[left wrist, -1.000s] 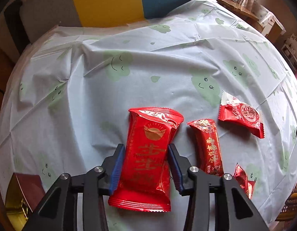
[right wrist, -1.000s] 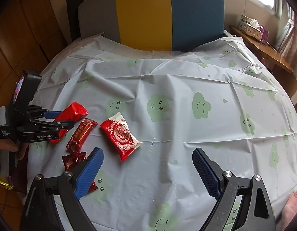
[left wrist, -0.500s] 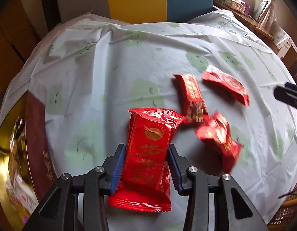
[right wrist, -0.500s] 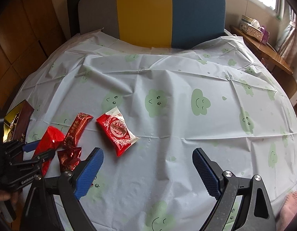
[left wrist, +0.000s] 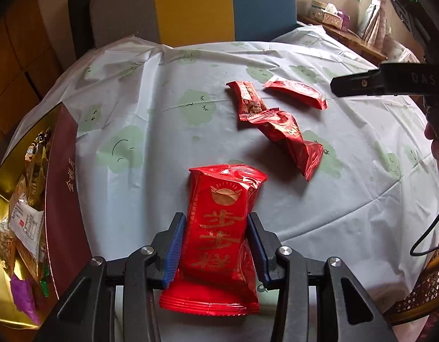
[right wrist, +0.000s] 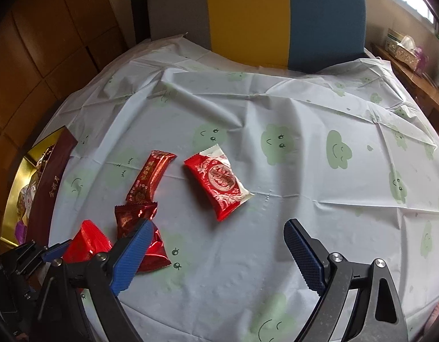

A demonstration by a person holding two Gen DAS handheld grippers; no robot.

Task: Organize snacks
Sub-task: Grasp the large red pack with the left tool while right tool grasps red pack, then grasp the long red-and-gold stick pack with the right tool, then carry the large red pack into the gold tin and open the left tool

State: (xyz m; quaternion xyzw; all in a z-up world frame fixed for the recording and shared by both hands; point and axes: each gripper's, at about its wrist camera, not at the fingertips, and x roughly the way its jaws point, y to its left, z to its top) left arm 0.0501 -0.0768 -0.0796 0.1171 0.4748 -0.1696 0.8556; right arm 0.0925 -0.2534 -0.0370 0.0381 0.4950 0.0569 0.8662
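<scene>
My left gripper is shut on a red snack packet with gold characters, held above the table's near left edge; it also shows in the right wrist view. Three red snacks lie on the tablecloth: a narrow bar, a crinkled dark red packet and a red-and-white packet. My right gripper is open and empty above the cloth, its left finger over the crinkled packet. A gold and maroon gift box holding several snacks sits at the left edge.
The round table wears a pale cloth with green smiling clouds. A grey, yellow and blue chair back stands at the far side. A wooden shelf with a tissue box is at the far right.
My left gripper has lifted the packet and swung left toward the gift box, which has come into view. The right gripper has hardly moved and stays open.
</scene>
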